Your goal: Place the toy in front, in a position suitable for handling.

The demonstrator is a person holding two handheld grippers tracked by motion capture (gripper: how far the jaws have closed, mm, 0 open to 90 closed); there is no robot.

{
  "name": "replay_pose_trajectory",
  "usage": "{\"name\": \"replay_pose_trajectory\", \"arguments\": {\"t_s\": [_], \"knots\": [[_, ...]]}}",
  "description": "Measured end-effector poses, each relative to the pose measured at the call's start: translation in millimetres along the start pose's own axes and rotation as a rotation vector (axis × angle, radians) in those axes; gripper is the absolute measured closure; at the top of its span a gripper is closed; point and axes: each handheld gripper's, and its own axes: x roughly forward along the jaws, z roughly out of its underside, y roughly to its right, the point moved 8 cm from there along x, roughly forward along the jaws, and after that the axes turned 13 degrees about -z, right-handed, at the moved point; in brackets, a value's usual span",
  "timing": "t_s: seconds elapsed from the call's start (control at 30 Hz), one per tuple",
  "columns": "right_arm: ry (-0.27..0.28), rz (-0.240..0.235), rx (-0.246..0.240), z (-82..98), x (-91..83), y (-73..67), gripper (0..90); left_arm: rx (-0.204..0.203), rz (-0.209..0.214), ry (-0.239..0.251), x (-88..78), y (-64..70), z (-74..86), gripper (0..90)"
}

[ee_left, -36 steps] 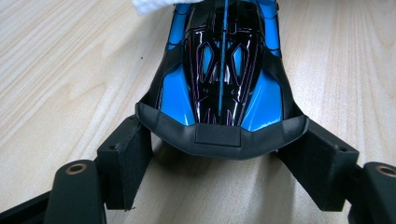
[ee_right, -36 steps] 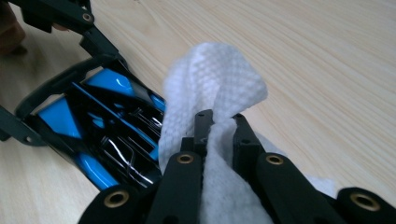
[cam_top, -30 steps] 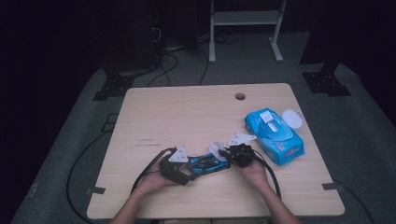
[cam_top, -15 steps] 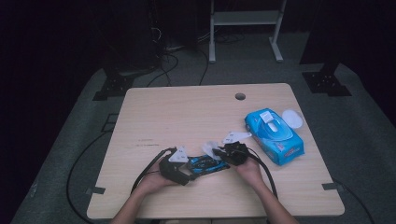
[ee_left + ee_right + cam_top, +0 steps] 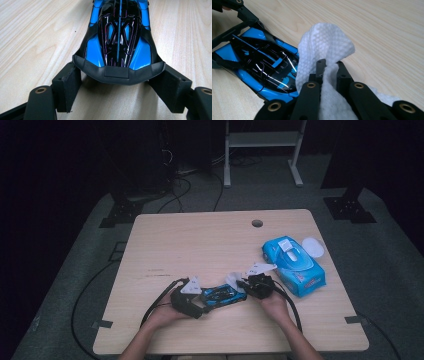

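Note:
A blue and black toy car (image 5: 223, 295) lies on the wooden table (image 5: 200, 245) near its front edge. My left gripper (image 5: 201, 303) is shut on the car's rear wing (image 5: 118, 71), one jaw pressing on each end. From the right, my right gripper (image 5: 243, 287) is shut on a white wipe (image 5: 233, 281). In the right gripper view the wipe (image 5: 324, 42) bulges past the fingertips and rests against the side of the car (image 5: 259, 65). The left gripper (image 5: 242, 12) holds the car's far end there.
An open blue pack of wipes (image 5: 295, 265) with a white flip lid (image 5: 312, 247) lies at the table's right side, just beyond my right hand. A cable hole (image 5: 257, 223) sits near the far edge. Cables trail off the front.
My right gripper nudged the wipe a little left along the car and came back right. The left gripper and the car stayed put.

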Motion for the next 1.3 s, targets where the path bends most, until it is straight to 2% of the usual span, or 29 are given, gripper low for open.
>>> {"name": "replay_pose_trajectory", "arguments": {"t_s": [0.17,0.27,0.4,0.63,0.67,0.77,0.83,0.87,0.93,1.03,1.07,1.1,1.13,1.23,1.3], "knots": [[0.005,-0.025,0.027,0.6,-4.0,-1.1,74.4,0.004,-0.003,-0.002,-0.5,0.1,0.0,26.2],[0.028,-0.041,0.026,-2.6,-9.5,-5.5,66.9,0.005,-0.003,-0.002,-0.3,0.0,0.0,26.2],[0.054,-0.039,0.016,-9.0,-14.3,-10.4,59.6,0.005,-0.005,-0.002,-0.4,0.2,-0.1,26.2],[0.072,-0.063,0.011,-12.7,-16.7,-22.1,55.5,0.005,-0.005,-0.001,-0.2,0.2,-0.2,26.2],[0.073,-0.082,0.02,-12.7,-15.6,-24.9,54.6,0.006,-0.005,-0.001,-0.2,0.2,-0.2,26.2],[0.042,-0.1,0.02,-10.9,-7.5,-29.6,52.6,0.006,-0.006,-0.001,-0.3,0.3,-0.3,26.2],[0.011,-0.09,0.011,-8.7,0.5,-30.8,54.8,0.006,-0.007,-0.003,-0.5,0.3,-0.2,26.2],[0.015,-0.088,0.006,-8.9,3.1,-30.7,60.3,0.0,-0.006,-0.006,-0.7,0.0,0.2,26.2],[0.026,-0.131,0.017,-9.9,4.4,-32.2,71.6,0.0,-0.002,-0.002,-1.2,-0.1,0.8,26.2],[0.033,-0.117,0.004,-8.6,3.9,-29.1,76.8,0.003,-0.005,-0.002,-1.3,0.0,0.6,26.2],[0.031,-0.12,0.034,-6.2,1.7,-24.0,79.7,0.003,-0.004,-0.001,-1.0,0.0,0.5,26.2],[0.031,-0.12,0.034,-6.2,1.7,-24.0,79.7,0.003,-0.004,-0.001,-1.0,0.0,0.5,26.2],[0.025,-0.088,0.036,-1.9,-1.5,-16.3,80.7,0.002,-0.003,-0.001,-1.0,-0.1,0.5,26.3],[0.029,-0.066,0.052,1.7,-5.2,-8.8,81.7,0.001,-0.004,-0.002,-0.8,0.1,0.3,26.3],[0.024,-0.035,0.055,3.2,-6.3,-3.9,82.1,0.008,-0.005,-0.006,-1.1,-0.3,0.5,26.3]]}}
